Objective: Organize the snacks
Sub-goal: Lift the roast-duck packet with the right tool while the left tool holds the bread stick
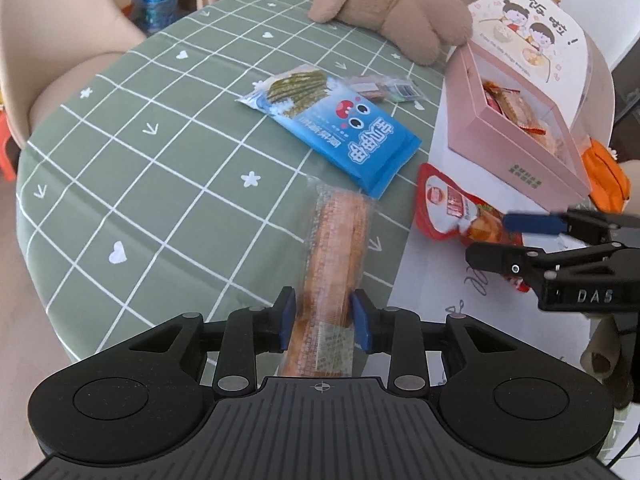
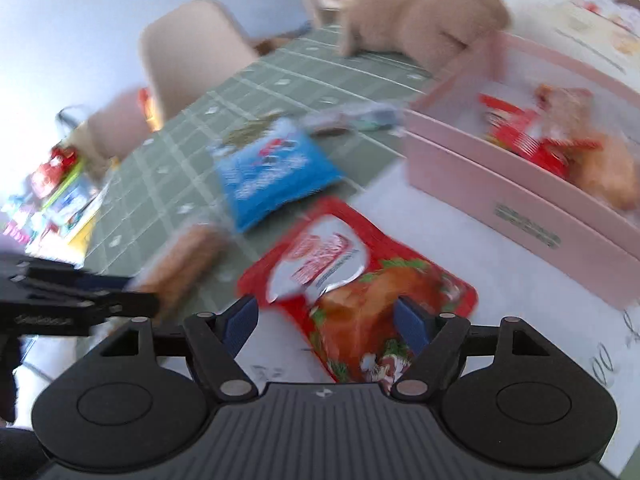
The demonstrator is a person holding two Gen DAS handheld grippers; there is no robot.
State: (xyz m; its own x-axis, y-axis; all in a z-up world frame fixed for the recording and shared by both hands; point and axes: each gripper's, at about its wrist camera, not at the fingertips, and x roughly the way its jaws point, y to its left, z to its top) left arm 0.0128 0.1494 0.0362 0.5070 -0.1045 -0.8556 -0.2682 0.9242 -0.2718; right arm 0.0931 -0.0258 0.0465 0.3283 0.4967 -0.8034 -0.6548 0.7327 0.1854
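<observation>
**Two snack packets bracketed by the grippers beside the pink box**

A long orange-brown bread stick in a clear plastic wrapper (image 1: 336, 264) is seen lying on the green checked tablecloth (image 1: 152, 160), its near end between the blue pads of the left gripper (image 1: 323, 320). The pads sit right at the wrapper's sides; whether they press on it cannot be told. A flat red foil pouch printed with a roast chicken picture (image 2: 360, 292) is laid on the white cloth, straddled by the right gripper (image 2: 326, 320), whose jaws stand wide, apart from the pouch's edges, nothing being clamped. Just beyond the bread stick, a blue seaweed snack bag (image 1: 340, 128) is found, with a small clear packet (image 1: 384, 88) behind it. To the right, an open pink cardboard box (image 1: 516, 148) holding red and orange packets is placed, its illustrated lid raised. A tan plush toy (image 1: 392, 12) is rested against the box's far corner.
</observation>
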